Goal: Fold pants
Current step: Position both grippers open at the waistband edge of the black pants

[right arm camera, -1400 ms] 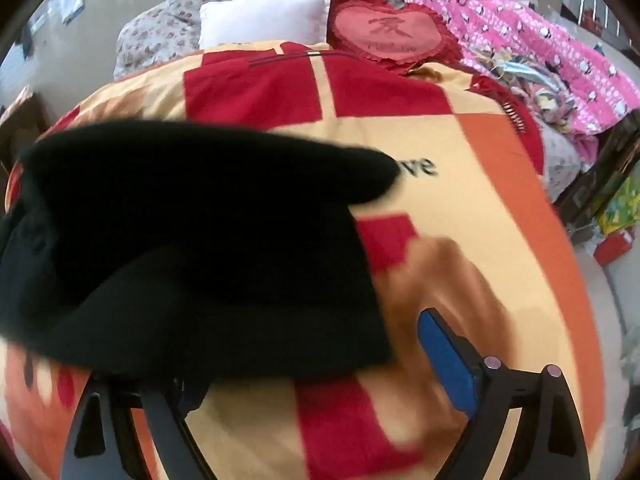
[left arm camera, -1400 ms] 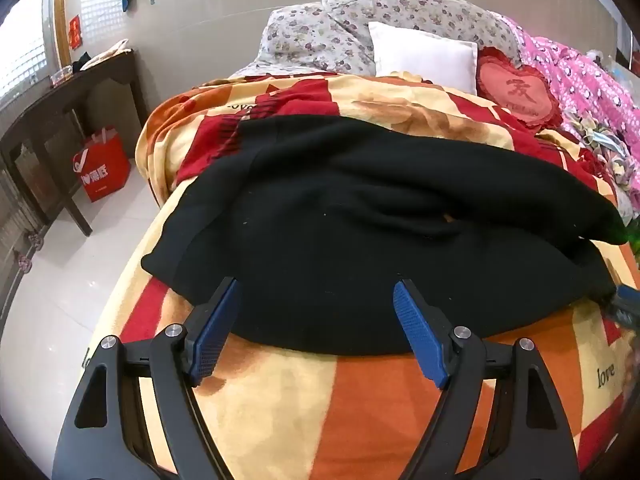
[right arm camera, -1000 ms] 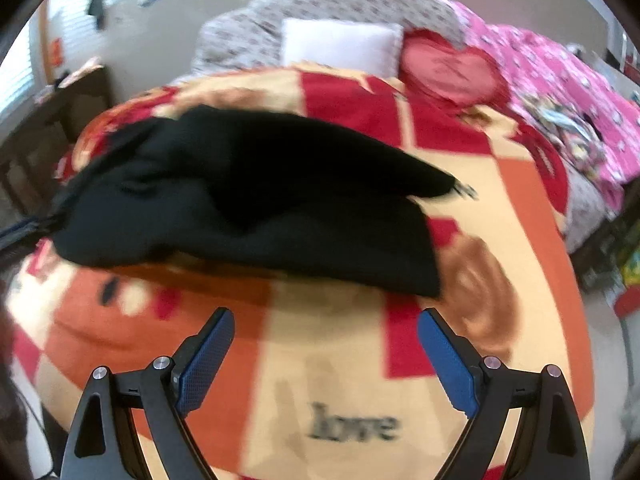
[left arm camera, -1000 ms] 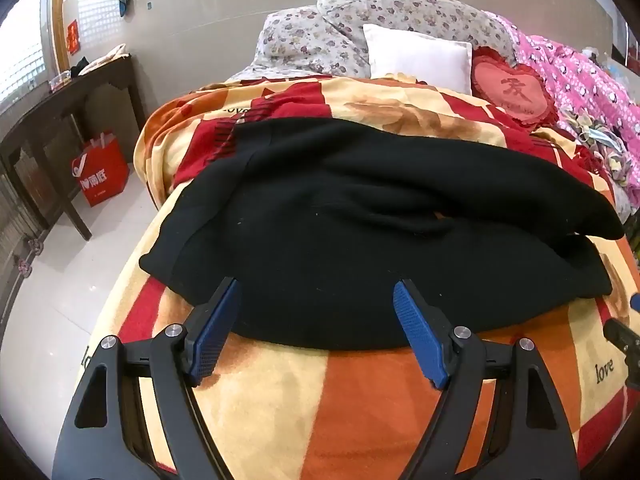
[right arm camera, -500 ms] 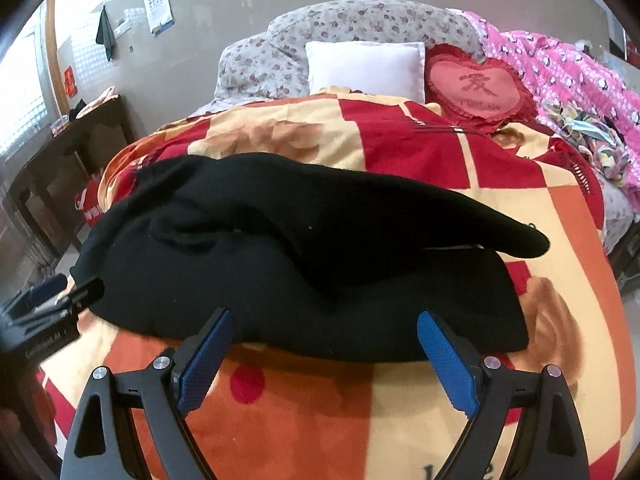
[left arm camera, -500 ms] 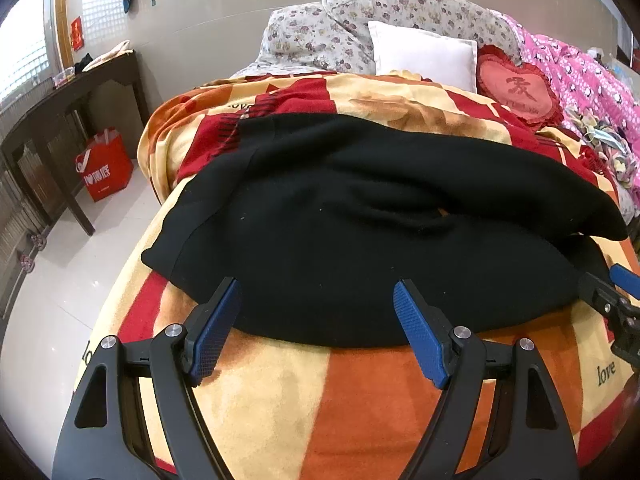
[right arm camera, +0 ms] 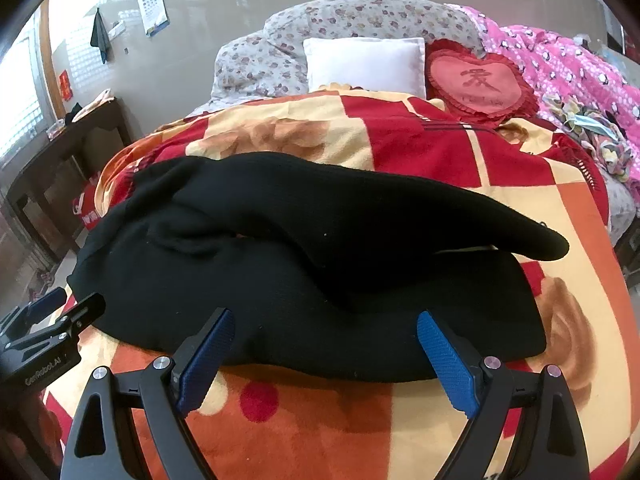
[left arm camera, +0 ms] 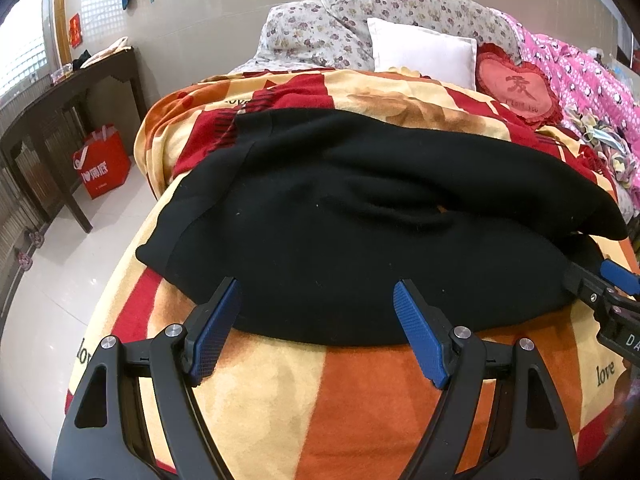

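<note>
Black pants (left arm camera: 360,216) lie across a red, orange and yellow blanket (left arm camera: 320,400) on a bed, folded over so one leg overlaps the other. They also show in the right wrist view (right arm camera: 320,260), with a tapered leg end at the right (right arm camera: 540,242). My left gripper (left arm camera: 316,328) is open and empty at the pants' near edge. My right gripper (right arm camera: 326,354) is open and empty at the near edge too. Each gripper shows in the other's view, the right one (left arm camera: 608,300) and the left one (right arm camera: 44,328).
A white pillow (left arm camera: 420,50), a red heart cushion (left arm camera: 516,88) and a pink quilt (left arm camera: 592,80) lie at the head and right of the bed. A dark wooden table (left arm camera: 60,104) and a red bag (left arm camera: 102,160) stand on the floor at left.
My right gripper swung from the pants' right end back to the near edge, facing them squarely. My left gripper stayed almost still. Both stayed open.
</note>
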Action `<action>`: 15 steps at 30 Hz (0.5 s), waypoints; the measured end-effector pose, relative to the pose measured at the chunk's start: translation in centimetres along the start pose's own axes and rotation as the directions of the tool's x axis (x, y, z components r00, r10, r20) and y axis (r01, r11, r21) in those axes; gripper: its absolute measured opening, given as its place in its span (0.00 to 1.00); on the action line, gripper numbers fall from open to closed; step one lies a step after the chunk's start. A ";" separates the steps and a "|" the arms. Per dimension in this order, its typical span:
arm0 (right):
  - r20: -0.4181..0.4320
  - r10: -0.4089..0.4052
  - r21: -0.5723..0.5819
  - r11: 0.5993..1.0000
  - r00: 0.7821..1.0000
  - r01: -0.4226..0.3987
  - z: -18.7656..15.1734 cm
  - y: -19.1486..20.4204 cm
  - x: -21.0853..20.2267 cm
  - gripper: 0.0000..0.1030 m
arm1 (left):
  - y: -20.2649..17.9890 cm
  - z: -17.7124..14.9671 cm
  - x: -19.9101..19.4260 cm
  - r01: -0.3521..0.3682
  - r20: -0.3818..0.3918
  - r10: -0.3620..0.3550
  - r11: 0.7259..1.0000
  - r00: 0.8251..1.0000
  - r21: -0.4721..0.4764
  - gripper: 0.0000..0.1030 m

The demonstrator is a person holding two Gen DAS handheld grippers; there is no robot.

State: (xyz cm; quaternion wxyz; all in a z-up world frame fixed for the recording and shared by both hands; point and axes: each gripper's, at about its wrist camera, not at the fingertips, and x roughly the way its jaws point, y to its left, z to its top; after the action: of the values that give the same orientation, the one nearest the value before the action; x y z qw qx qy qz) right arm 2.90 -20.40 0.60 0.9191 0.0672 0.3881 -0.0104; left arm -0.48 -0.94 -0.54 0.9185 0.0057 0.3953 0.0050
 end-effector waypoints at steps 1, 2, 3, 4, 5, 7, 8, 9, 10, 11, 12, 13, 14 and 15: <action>0.000 -0.003 -0.001 1.000 1.000 0.003 0.1 0.0 0.0 0.89 | 0.0 0.0 0.1 0.002 -0.004 -0.002 1.000 1.000 -0.001 0.77; 0.000 -0.008 -0.003 1.000 1.000 0.008 0.1 0.0 0.0 0.89 | 0.0 -0.1 0.2 0.004 -0.007 -0.004 1.000 1.000 -0.002 0.77; 0.000 -0.009 -0.003 1.000 1.000 0.009 0.1 0.0 0.0 0.89 | 0.0 -0.1 0.3 0.006 -0.009 -0.006 1.000 1.000 -0.002 0.77; -0.001 -0.009 -0.003 1.000 1.000 0.009 0.1 0.0 0.1 0.89 | 0.0 -0.2 0.3 0.007 -0.011 -0.008 1.000 1.000 -0.002 0.77; -0.003 -0.008 -0.002 1.000 1.000 0.008 0.1 0.0 0.1 0.89 | 0.0 -0.2 0.3 0.008 -0.011 -0.008 1.000 1.000 -0.002 0.77; -0.005 -0.006 -0.001 1.000 1.000 0.006 0.0 0.0 0.2 0.89 | -0.1 -0.3 0.3 0.011 -0.012 -0.011 1.000 1.000 0.000 0.77; -0.007 -0.007 -0.001 1.000 1.000 0.007 0.1 0.0 0.2 0.89 | -0.1 -0.4 0.3 0.009 -0.011 -0.009 1.000 1.000 -0.001 0.77; -0.008 -0.007 -0.001 1.000 1.000 0.007 0.1 0.0 0.3 0.89 | 0.0 -0.4 0.2 0.009 -0.011 -0.009 1.000 1.000 -0.003 0.77; -0.009 -0.007 -0.002 1.000 1.000 0.007 0.1 0.0 0.3 0.89 | -0.1 -0.3 0.3 0.010 -0.013 -0.010 1.000 1.000 -0.004 0.77; -0.010 -0.008 -0.003 1.000 1.000 0.008 0.1 0.1 0.3 0.89 | 0.0 -0.3 0.3 0.011 -0.015 -0.011 1.000 1.000 -0.006 0.77; -0.010 -0.009 -0.003 1.000 1.000 0.009 0.1 0.1 0.4 0.89 | 0.0 -0.4 0.3 0.012 -0.017 -0.012 1.000 1.000 -0.009 0.77; -0.011 -0.008 -0.004 1.000 1.000 0.008 0.1 0.1 0.4 0.89 | 0.1 -0.3 0.4 0.013 -0.020 -0.013 1.000 1.000 -0.011 0.77; -0.013 -0.008 -0.005 1.000 1.000 0.008 0.1 0.2 0.4 0.89 | 0.1 -0.4 0.4 0.014 -0.022 -0.014 1.000 1.000 -0.013 0.77; -0.014 -0.007 -0.006 1.000 1.000 0.007 0.1 0.2 0.4 0.89 | 0.2 -0.4 0.4 0.014 -0.023 -0.015 1.000 1.000 -0.016 0.77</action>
State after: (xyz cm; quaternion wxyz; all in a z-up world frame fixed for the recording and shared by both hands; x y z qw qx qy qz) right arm 3.28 -20.23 0.35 0.9165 0.0632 0.3948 -0.0120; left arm -0.51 -0.77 -1.09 0.9139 -0.0044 0.4060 0.0015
